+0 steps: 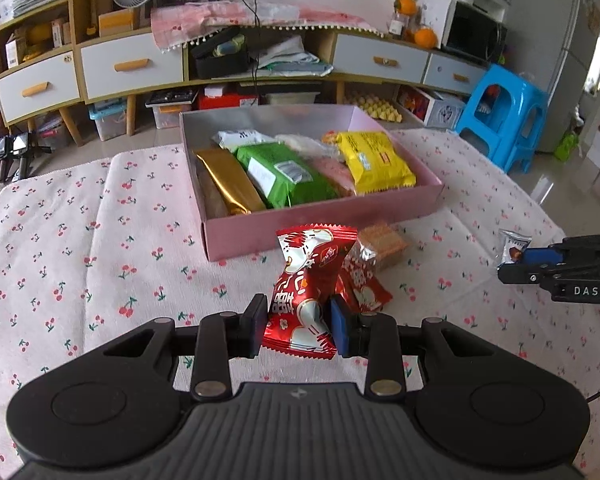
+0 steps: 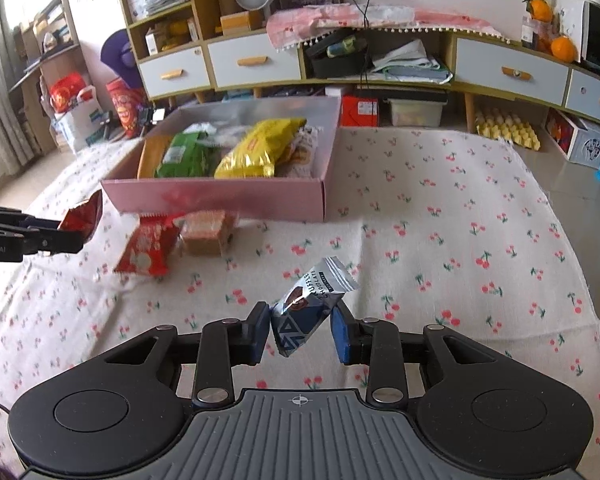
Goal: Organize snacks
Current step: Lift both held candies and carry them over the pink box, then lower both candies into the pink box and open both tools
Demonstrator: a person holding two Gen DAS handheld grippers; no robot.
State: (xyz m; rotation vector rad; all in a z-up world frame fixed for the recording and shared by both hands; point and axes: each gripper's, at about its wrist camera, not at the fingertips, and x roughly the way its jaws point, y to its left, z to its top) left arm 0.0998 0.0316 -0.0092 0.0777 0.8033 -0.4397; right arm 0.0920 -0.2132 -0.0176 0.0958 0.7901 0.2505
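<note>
A red candy packet [image 1: 306, 292] is being held by the left gripper [image 1: 298, 326], with the two pads pressed on its lower half, so the jaws are standing narrow. The packet is being kept upright and clear of the table [image 1: 80, 240], which is covered with a cloth printed with cherries. Just behind it, at about 1 o'clock from the left gripper, a second red packet [image 1: 362, 280] and a clear-wrapped brown biscuit block [image 1: 382, 246] are lying on the cloth, touching each other.

A pink box [image 1: 320, 220] is standing at 12 o'clock from the left gripper, just beyond these two snacks. Inside it a gold packet [image 1: 230, 184], a green packet [image 1: 284, 178] and a yellow packet [image 1: 374, 162] are lying side by side, with some pale packets behind them.

A blue and silver chocolate packet [image 2: 312, 304] is being held by the right gripper [image 2: 300, 330]; its jaws are also narrow, closed on the lower part of the wrapper, and the packet is tilted toward 1 o'clock above the cloth. In the right wrist view, the pink box is seen at 11 o'clock and the left gripper with its red packet at 9 o'clock. In the left wrist view, the right gripper is seen at 3 o'clock, well apart from the box.
</note>
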